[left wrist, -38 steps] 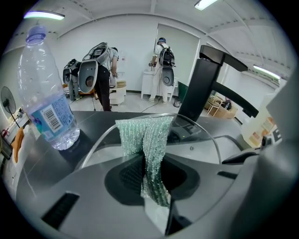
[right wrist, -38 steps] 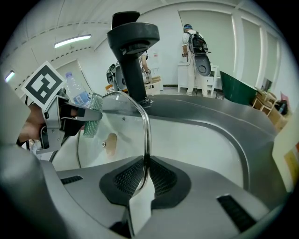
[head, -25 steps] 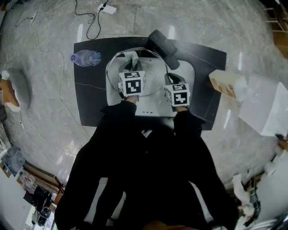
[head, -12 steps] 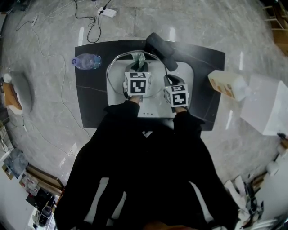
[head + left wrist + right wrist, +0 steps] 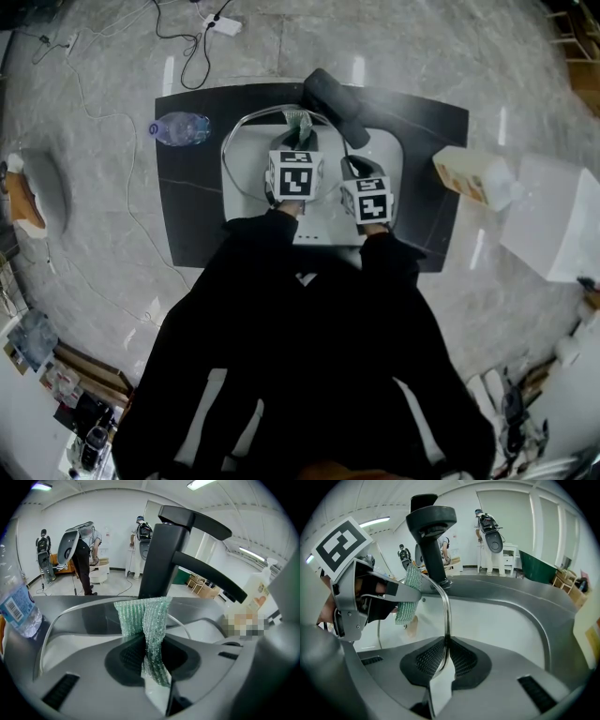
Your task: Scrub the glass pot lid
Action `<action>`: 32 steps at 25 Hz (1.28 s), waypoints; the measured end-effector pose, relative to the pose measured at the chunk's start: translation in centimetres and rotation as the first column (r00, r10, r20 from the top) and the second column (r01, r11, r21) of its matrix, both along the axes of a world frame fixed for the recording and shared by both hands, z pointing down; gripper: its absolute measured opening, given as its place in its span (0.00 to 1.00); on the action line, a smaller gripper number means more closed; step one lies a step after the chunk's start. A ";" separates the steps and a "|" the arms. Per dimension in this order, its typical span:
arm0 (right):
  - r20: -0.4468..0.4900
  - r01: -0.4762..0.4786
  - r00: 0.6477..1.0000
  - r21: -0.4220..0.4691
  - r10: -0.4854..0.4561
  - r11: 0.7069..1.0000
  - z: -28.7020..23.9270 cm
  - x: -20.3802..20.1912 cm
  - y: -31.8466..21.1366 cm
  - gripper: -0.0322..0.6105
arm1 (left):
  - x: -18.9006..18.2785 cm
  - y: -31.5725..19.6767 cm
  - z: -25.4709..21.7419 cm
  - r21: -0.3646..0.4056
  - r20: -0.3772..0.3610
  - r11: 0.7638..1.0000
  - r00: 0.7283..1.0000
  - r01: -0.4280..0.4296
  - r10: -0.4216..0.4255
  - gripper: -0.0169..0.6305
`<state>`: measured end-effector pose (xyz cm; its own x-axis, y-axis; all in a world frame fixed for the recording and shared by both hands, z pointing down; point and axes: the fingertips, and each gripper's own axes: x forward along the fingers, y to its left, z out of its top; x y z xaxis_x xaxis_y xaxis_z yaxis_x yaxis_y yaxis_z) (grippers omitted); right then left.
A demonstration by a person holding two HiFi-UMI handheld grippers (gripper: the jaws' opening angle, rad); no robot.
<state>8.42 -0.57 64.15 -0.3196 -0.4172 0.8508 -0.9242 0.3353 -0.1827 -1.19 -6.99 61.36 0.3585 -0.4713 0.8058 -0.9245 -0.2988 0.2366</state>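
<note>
While the left gripper (image 5: 296, 141) reaches over the white sink (image 5: 384, 155), its jaws are pressed together on a scrubbing cloth (image 5: 298, 120). In the left gripper view the gripper (image 5: 152, 653) pinches this cloth (image 5: 152, 620) at its lower end. The cloth is a green, glittery mesh with a ribbed knit, and it stands up from the jaws in a loose fold.

The right gripper (image 5: 354, 167) is beside it, and its jaws are closed on the edge of the glass pot lid (image 5: 248, 159). In the right gripper view the gripper (image 5: 445, 656) clamps the lid's thin, polished metal rim between dark, dimpled pads. The lid (image 5: 447, 611) rises from there as a narrow bright curve, seen edge-on. The lid is round and clear with a steel band, and it is held over the sink's left half, towards the worktop's back edge. The left gripper view shows the lid (image 5: 89, 618) as a grey arc round smoky glass, behind the cloth.

A matte black faucet (image 5: 336, 103) with a thick column and an angled spout (image 5: 164, 555) stands at the back of the sink. The worktop (image 5: 187, 206) is a dark, smooth slab. A clear plastic water bottle (image 5: 178, 125) lies near its back left corner, and a pale pump bottle (image 5: 259, 590) stands off to the right.
</note>
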 end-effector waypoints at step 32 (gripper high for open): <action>0.028 0.007 1.000 -0.017 -0.007 1.000 0.2 0.0 0.2 0.11 | 5.1 3.1 -0.5 -0.100 -0.193 0.995 0.981 -0.022 0.002 0.14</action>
<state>8.40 -0.37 64.35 -0.3463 -0.4001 0.8485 -0.9162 0.3385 -0.2144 3.87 -3.89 60.81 0.5168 -0.3854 0.7645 -0.8552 -0.2747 0.4396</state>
